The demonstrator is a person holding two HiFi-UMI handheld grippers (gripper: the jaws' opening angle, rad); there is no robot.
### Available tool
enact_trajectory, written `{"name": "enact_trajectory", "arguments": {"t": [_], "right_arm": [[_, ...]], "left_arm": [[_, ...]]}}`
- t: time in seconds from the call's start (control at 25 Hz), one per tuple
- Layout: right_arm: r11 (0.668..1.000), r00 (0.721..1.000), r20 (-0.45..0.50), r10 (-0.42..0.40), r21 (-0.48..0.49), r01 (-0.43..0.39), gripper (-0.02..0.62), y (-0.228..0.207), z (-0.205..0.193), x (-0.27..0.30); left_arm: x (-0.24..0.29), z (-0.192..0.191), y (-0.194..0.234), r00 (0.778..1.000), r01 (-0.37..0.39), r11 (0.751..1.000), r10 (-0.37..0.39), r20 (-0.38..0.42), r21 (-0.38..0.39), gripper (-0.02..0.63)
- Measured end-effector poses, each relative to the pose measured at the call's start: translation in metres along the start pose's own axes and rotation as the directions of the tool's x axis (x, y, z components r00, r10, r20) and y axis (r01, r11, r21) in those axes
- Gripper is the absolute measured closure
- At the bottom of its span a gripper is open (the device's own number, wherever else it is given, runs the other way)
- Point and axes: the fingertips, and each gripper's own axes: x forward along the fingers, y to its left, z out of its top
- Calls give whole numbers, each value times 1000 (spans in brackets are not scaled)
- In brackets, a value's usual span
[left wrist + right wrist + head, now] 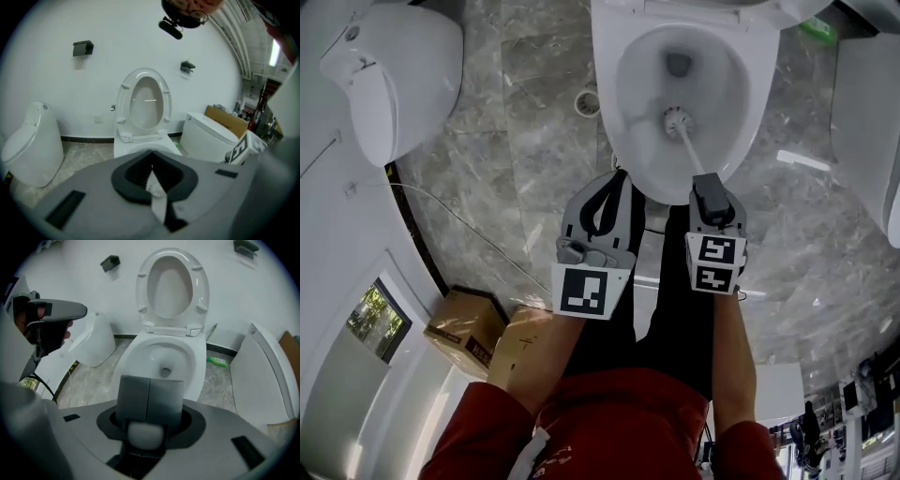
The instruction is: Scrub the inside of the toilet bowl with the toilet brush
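I see the toilet bowl [634,98] below me, white, glossy and oval. Its seat and lid [171,284] are tipped up against the wall, and a dark drain [678,64] sits at the far end of the basin. The toilet brush [676,119] is inside the bowl. Its round whitish bristle head lies on the basin's slope on the near side of the drain. Its slim pale handle slants back over the near rim into my right tongs [710,187], which are clamped on it.
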Motion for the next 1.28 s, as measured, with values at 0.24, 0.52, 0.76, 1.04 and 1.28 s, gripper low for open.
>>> {"name": "enact_trajectory", "arguments": {"t": [0.24,0.52,0.76,1.04,1.28], "right_arm": [[995,996,8,93,39,-93,431,29,24,11],[988,979,133,153,-33,-150,431,26,104,44],[978,979,202,-20,-198,61,434,-29,156,61],[960,987,8,-160,-233,158,443,-80,77,42],[995,989,-138,-46,-98,33,443,-36,6,16]], "left_arm": [[6,3,18,1000,-4,1000,4,6,-7,606],[10,4,30,1000,-20,1000,20,7,-12,606],[13,4,29,1000,-25,999,25,4,-24,606],[20,4,23,1000,-16,999,16,1,-36,606],[24,-2,17,1000,-7,999,7,-8,-47,606]]}}
